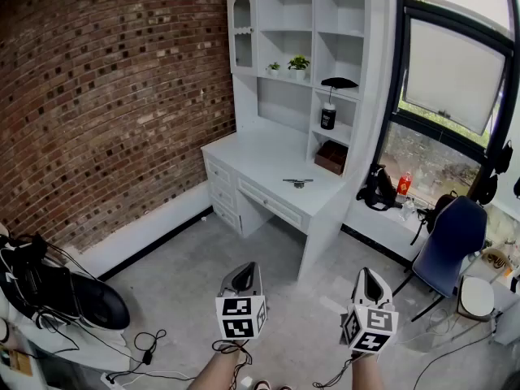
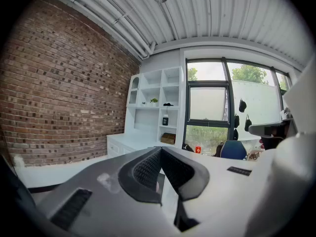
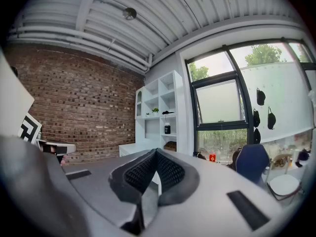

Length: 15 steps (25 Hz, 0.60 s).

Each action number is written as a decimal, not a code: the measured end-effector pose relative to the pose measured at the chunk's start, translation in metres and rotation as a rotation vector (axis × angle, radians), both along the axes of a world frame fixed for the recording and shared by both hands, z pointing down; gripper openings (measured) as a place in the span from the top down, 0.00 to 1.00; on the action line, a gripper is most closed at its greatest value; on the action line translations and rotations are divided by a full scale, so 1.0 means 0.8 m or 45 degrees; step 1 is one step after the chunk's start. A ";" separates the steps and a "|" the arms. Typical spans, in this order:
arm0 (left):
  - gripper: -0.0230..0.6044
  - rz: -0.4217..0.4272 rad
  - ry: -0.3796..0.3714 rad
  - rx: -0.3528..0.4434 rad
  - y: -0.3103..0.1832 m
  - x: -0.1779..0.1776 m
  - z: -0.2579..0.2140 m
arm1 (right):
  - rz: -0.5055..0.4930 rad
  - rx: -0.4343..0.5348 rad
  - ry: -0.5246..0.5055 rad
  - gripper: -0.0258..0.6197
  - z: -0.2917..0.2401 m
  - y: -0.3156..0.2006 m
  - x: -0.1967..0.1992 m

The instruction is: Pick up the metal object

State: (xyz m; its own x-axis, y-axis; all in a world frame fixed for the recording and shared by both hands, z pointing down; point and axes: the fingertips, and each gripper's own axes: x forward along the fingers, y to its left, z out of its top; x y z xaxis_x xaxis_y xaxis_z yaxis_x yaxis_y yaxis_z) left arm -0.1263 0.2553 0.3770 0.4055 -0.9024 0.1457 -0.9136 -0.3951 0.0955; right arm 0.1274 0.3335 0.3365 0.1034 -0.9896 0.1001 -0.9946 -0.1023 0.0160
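Across the room the brick wall (image 1: 106, 96) fills the left side, and the white desk (image 1: 252, 157) with its shelf unit stands in the corner beside the big window (image 1: 455, 71); a blue chair (image 1: 451, 238) sits off to the right.

Down at the bottom edge we have the left gripper (image 1: 242, 270) and the right gripper (image 1: 370, 279), both held low over the floor; each has its jaws closed tip to tip with nothing between them.

And there's the metal object (image 1: 298, 183), lying flat near the desk's front edge; it's straight ahead and well apart from both grippers, its long axis running left to right along that edge. It sits roughly between the two, the left perhaps a shade nearer, a close call.

Writing? The black jar (image 1: 328, 118) on the shelf carries a pale label and the red bottle (image 1: 403, 185) a band, both too small to read.
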 end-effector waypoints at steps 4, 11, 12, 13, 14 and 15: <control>0.96 -0.003 0.000 -0.001 0.005 -0.001 -0.001 | 0.000 -0.001 -0.003 0.96 -0.001 0.004 0.001; 0.96 -0.005 0.002 -0.008 0.006 -0.011 -0.001 | -0.038 -0.017 -0.035 0.96 0.003 0.001 -0.013; 0.96 -0.004 0.002 -0.009 0.006 -0.011 -0.001 | -0.040 -0.014 -0.033 0.96 0.002 0.001 -0.014; 0.96 -0.003 0.002 -0.009 0.006 -0.012 0.000 | -0.042 -0.010 -0.029 0.96 0.002 0.001 -0.015; 0.96 -0.002 0.002 -0.008 0.006 -0.012 0.000 | -0.043 -0.006 -0.025 0.96 0.002 0.001 -0.017; 0.96 -0.001 0.003 -0.007 0.006 -0.013 0.000 | -0.043 -0.002 -0.023 0.96 0.002 0.001 -0.019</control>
State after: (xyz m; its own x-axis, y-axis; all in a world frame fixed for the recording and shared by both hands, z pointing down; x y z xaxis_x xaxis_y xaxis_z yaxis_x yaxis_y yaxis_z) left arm -0.1370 0.2604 0.3774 0.4051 -0.9018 0.1502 -0.9137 -0.3938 0.0998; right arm 0.1125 0.3345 0.3379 0.0679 -0.9924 0.1028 -0.9977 -0.0684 -0.0016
